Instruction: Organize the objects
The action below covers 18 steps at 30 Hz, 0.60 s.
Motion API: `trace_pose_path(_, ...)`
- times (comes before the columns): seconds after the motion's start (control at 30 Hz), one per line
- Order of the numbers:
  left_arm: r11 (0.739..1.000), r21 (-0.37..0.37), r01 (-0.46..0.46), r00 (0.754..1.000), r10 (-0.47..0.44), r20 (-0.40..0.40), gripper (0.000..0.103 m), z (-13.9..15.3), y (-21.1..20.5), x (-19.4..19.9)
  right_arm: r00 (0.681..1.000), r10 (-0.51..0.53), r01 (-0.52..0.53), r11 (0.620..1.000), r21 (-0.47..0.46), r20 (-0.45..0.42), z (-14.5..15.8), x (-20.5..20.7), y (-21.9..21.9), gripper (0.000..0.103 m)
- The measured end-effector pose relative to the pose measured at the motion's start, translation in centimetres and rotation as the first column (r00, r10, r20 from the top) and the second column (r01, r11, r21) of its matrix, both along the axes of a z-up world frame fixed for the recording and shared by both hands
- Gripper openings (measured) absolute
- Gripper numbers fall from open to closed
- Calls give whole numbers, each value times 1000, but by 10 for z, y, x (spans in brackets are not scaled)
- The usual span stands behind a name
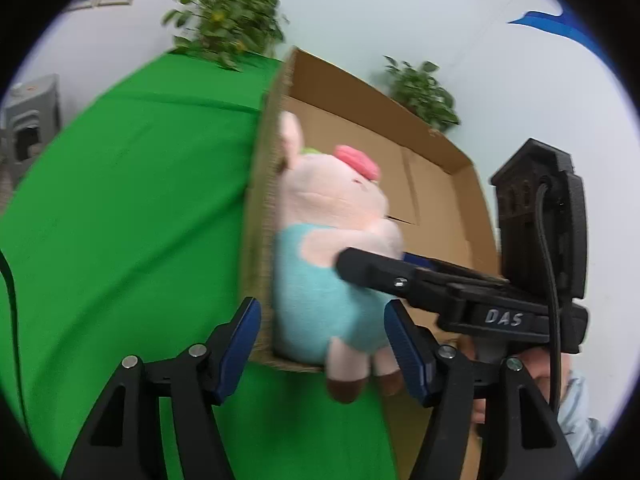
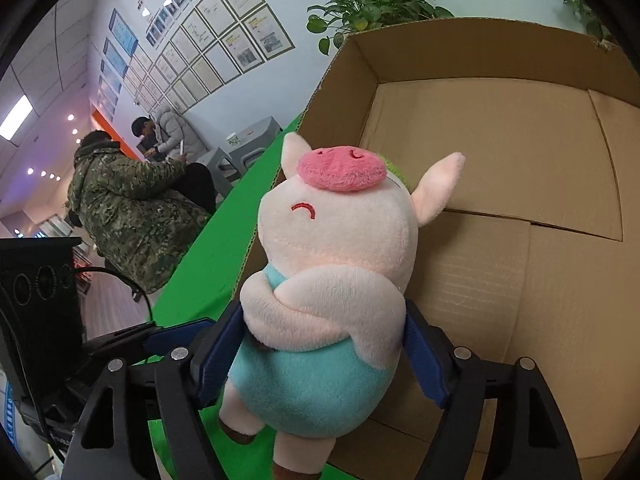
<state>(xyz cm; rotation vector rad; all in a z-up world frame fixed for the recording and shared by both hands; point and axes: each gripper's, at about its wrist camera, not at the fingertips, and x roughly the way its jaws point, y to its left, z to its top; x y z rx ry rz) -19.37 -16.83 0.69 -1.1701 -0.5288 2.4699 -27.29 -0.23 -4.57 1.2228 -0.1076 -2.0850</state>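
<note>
Right wrist view: a green cloth (image 2: 224,248) covers the tabletop, and on it stands a large open cardboard box (image 2: 500,184) with its bottom flaps folded flat. Behind the box a leafy potted plant (image 2: 372,4) rises against a pale wall hung with rows of framed papers (image 2: 224,36). Further off, one person in a camouflage coat (image 2: 128,208) and another in a pale padded jacket (image 2: 172,128) sit near grey stools.

The right gripper (image 2: 320,360) has its blue-padded fingers closed on the waist of a plush pig (image 2: 332,280), one pad pressed into each side. The toy hangs above the box's near-left corner, over the rim where cardboard meets green cloth. It is pale pink with a rosy snout, a red curved stitched eye, pointed ears, a teal body and brown-tipped feet; a bit of green fuzz shows behind its head.

Left wrist view, rather blurred: the left gripper (image 1: 322,348) is spread wide with nothing between its blue pads. It sits just before the box's near wall, with the pig (image 1: 332,248) and the right gripper's black fingers (image 1: 360,268) directly ahead of it. Two potted plants (image 1: 228,20) stand beyond the box.
</note>
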Motion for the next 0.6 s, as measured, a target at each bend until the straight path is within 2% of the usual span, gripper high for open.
trace_pose_path(0.07, 999, -44, -30, 1000, 30, -9, 64, 1, -4, 2, 1000, 6, -6, 1000, -2, 0, 4, 4, -6, 88)
trace_pose_path(0.13, 997, -56, -44, 999, 43, -12, 64, 1, -9, 3, 1000, 3, -2, 999, -43, 13, 11, 8, -3, 91)
trace_pose_path(0.3, 996, -71, -54, 998, 53, -19, 64, -5, -15, 6, 999, -13, 18, 989, -147, 31, 21, 18, 19, 92)
trace_pose_path(0.43, 997, -70, -36, 999, 34, -21, 64, -12, -13, 6, 999, -35, 36, 995, -97, 19, 20, 31, 29, 92)
trace_pose_path(0.57, 998, -62, -13, 1000, 11, -28, 64, -16, -8, 8, 1000, -12, 14, 996, -92, 22, 10, 51, 42, 85)
trace_pose_path(0.6, 998, -65, -9, 999, 7, -31, 64, -16, -8, 8, 1000, -9, 11, 996, -83, 22, 7, 54, 36, 79)
